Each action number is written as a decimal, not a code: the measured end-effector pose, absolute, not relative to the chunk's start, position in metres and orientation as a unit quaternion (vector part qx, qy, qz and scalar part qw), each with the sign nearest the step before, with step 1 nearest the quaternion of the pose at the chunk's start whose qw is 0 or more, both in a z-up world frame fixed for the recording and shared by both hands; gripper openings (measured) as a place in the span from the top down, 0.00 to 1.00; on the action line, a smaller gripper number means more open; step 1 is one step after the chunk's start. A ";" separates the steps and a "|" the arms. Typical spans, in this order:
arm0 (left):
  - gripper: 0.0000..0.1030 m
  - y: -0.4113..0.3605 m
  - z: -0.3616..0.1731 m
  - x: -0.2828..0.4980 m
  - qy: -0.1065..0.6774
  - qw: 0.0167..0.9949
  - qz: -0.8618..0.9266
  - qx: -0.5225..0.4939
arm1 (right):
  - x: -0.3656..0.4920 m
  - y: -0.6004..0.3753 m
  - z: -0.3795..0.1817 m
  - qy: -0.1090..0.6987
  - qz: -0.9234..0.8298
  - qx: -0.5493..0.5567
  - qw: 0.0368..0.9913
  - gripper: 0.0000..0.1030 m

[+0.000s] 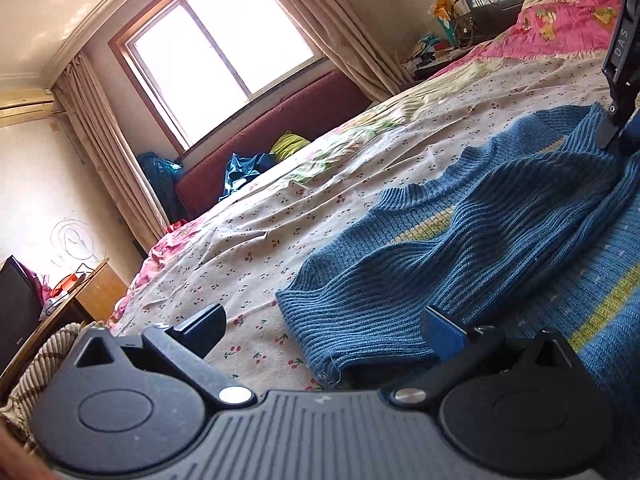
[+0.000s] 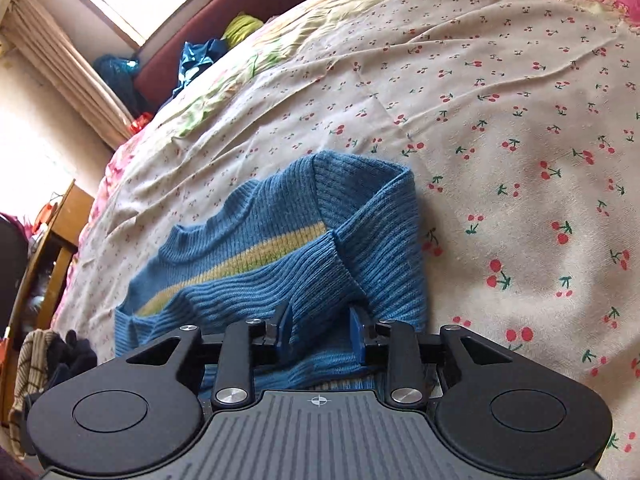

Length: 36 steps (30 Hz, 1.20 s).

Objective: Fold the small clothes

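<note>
Nearest in the left wrist view, the left gripper is seen with its jaws spread wide; one finger lies on the bare sheet, the other rests at the edge of the blue knitted sweater, and nothing is clamped between them. In the right wrist view, the right gripper is set with its jaws partly apart, a fold of the sweater lying between the blue pads; whether the pads press on the knit cannot be told. The sweater, crossed by a yellow stripe, is spread on the cherry-print bedsheet, one sleeve folded over its body, with the collar turned towards the far side. In the left wrist view the right gripper is seen at the sweater's far right edge. Beyond the bed, a dark red bench with bundled clothes is found under the curtained window.
</note>
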<state>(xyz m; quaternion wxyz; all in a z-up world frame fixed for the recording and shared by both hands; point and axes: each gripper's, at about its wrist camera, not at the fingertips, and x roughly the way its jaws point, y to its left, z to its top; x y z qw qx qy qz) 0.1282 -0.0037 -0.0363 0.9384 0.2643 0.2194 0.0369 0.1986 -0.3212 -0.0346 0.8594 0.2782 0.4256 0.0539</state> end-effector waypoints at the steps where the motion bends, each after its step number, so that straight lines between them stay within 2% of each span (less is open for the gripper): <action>1: 0.00 -0.004 -0.036 0.128 0.218 0.939 0.037 0.265 | 0.201 -0.322 -0.036 0.426 0.052 0.283 0.857 0.71; 5: 0.00 -0.004 -0.036 0.129 0.219 0.941 0.033 0.256 | 0.200 -0.324 -0.039 0.425 0.054 0.316 0.847 0.69; 9: 0.00 -0.004 -0.033 0.133 0.220 0.941 0.031 0.257 | 0.203 -0.326 -0.045 0.417 0.042 0.341 0.841 0.85; 12: 0.00 -0.004 -0.024 0.130 0.205 0.944 0.035 0.255 | 0.198 -0.330 -0.030 0.391 0.058 0.374 0.839 0.88; 17: 0.00 -0.009 -0.019 0.134 0.199 0.949 0.023 0.242 | 0.165 -0.338 0.013 0.318 0.075 0.365 0.872 0.88; 21: 0.00 -0.023 -0.045 0.143 0.249 0.925 -0.007 0.286 | 0.171 -0.339 -0.033 0.402 0.024 0.347 0.847 0.88; 23: 0.00 -0.025 -0.047 0.139 0.242 0.924 -0.010 0.297 | 0.175 -0.333 -0.045 0.423 0.019 0.325 0.845 0.88; 26: 0.00 -0.023 -0.042 0.140 0.244 0.926 -0.010 0.288 | 0.172 -0.335 -0.031 0.408 0.015 0.318 0.855 0.84; 30: 0.00 -0.020 -0.031 0.134 0.222 0.935 -0.007 0.276 | 0.164 -0.328 0.003 0.372 -0.020 0.232 0.898 0.83; 32: 0.00 -0.019 -0.027 0.134 0.214 0.939 -0.005 0.269 | 0.161 -0.317 0.015 0.349 -0.036 0.186 0.918 0.79; 36: 0.00 -0.016 -0.034 0.141 0.228 0.938 -0.012 0.261 | 0.169 -0.283 0.017 0.345 0.030 0.144 0.927 0.79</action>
